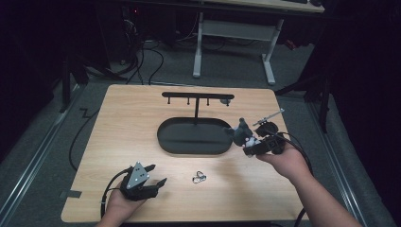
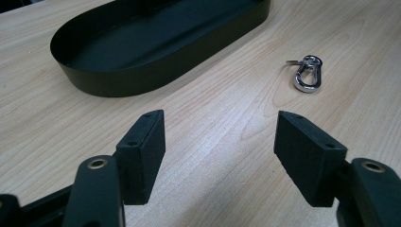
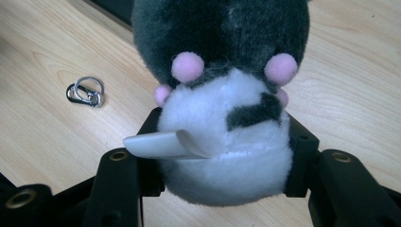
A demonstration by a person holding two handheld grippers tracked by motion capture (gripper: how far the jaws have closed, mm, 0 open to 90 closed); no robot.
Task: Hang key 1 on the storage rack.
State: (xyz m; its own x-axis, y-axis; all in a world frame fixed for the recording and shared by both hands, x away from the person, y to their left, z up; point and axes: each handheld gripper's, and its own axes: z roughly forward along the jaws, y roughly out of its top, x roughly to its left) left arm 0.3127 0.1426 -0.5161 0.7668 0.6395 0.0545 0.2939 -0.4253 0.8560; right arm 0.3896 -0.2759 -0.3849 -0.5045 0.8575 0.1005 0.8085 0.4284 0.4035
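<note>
Nearest the lens, between my right gripper (image 3: 222,156)'s two black jaws: the plush toy (image 3: 222,118), grey above and white below with pink dots and a pale label tab, clamped from both sides by the pads. In the high view the right gripper (image 1: 246,142) carries the plush toy (image 1: 240,131) in the air at the right end of the oval tray (image 1: 165,142), roughly level with the tray's rim.

Left to right, taking the tray as landmark. My left gripper (image 1: 153,174) rests on the table (image 1: 118,113) in front of the tray's left end; its jaws stand apart with nothing between them, bare wood showing between the pads (image 2: 142,151). The snap-hook keyring (image 1: 199,178) lies flat on the wood in front of the tray's right half, apart from both grippers. From the tray's far edge rises the black stand (image 1: 196,101) with a crossbar and small pegs.

Step in hand, as I judge it: carrying the toy towards the tray or its stand. The next move calls for keeping the clamp firm while I bring the toy over the rim, and clearing the crossbar's right tip.
</note>
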